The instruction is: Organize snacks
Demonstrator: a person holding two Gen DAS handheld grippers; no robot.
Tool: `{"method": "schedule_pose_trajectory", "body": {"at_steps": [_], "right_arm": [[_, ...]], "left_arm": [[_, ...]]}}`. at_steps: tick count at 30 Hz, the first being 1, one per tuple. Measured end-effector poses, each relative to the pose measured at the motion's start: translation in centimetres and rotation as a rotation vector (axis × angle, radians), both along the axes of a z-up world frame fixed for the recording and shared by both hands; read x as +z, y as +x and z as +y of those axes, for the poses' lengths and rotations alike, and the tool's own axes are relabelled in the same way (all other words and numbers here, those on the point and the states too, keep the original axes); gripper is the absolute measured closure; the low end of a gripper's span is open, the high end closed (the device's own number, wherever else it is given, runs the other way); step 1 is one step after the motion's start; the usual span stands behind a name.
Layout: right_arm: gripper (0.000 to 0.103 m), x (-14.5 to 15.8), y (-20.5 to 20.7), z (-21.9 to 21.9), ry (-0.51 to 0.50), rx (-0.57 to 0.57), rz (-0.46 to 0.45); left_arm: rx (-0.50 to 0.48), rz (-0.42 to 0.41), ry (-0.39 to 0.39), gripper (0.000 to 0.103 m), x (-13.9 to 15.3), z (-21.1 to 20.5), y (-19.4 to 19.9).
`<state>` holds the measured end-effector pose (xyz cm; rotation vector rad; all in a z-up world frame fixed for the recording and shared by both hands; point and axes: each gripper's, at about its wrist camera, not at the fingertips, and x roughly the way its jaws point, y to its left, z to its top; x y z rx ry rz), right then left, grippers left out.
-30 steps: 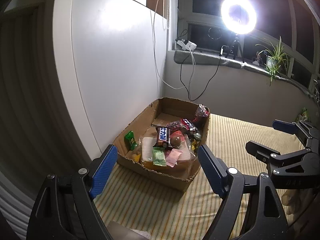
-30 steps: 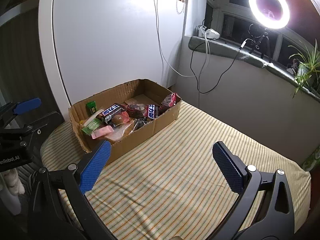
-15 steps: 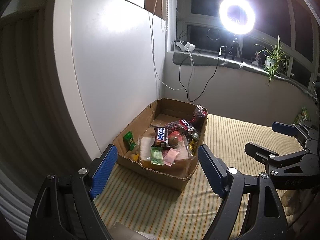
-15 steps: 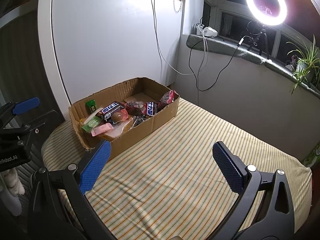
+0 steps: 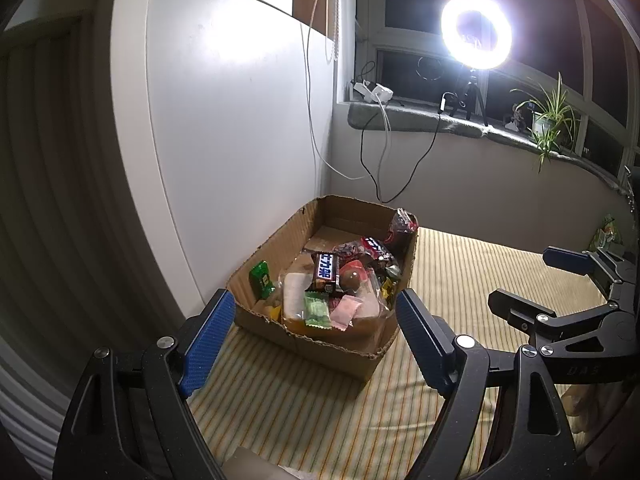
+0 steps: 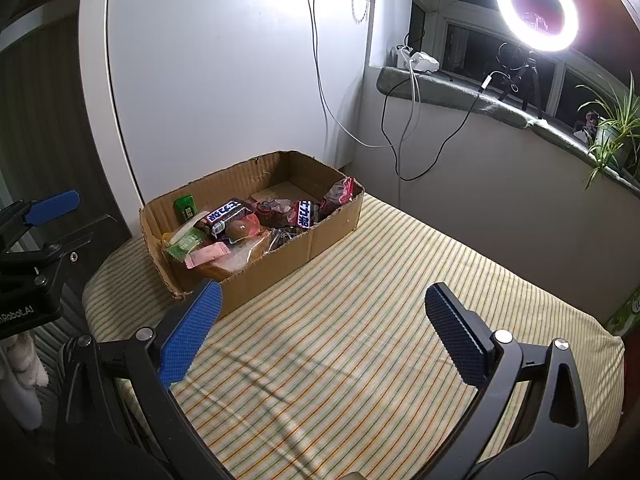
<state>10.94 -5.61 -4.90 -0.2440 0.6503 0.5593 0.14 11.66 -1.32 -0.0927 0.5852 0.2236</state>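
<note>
A shallow cardboard box sits at the far left of a striped table. It holds several wrapped snacks: a dark chocolate bar, a green packet, a pink packet and a green carton. My left gripper is open and empty, just in front of the box. My right gripper is open and empty over the cloth, right of the box.
The table has a yellow striped cloth. A white panel stands behind the box. A ring light, cables and a plant are on the windowsill. The right gripper shows in the left wrist view.
Both views have pulled back and up a little from the box. Both grippers stay open and empty. The snacks have not moved.
</note>
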Motion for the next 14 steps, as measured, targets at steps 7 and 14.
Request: {"method": "schedule_pose_trajectory", "body": {"at_steps": [7,14], "right_arm": [[0.000,-0.2,0.3,-0.5,0.004,-0.007,0.008],[0.000,-0.5,0.8,-2.0,0.013,-0.044,0.019]], "left_arm": [[0.001,0.002,0.001,0.020,-0.1,-0.1,0.0],[-0.027,-0.004,0.016,0.020,-0.3,-0.8,-0.3]]}}
